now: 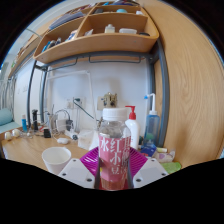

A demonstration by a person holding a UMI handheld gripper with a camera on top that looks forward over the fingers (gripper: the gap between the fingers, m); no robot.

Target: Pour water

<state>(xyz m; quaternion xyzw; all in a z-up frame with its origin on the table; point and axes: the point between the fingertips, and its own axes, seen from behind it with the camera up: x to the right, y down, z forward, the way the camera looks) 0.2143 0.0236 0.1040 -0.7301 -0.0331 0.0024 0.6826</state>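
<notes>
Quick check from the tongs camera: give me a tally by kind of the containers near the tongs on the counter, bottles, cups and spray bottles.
Bottles: 1, the pink-labelled bottle between the fingers of the tongs
Cups: 1, the white cup beside it
Spray bottles: 2, the white spray bottle and the blue spray bottle beyond
Total: 4

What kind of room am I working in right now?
Probably a home kitchen: a sink faucet, wooden shelves of containers on the wall, and spray bottles on the counter. The jaws hold a bottle, with a white cup beside it.
</notes>
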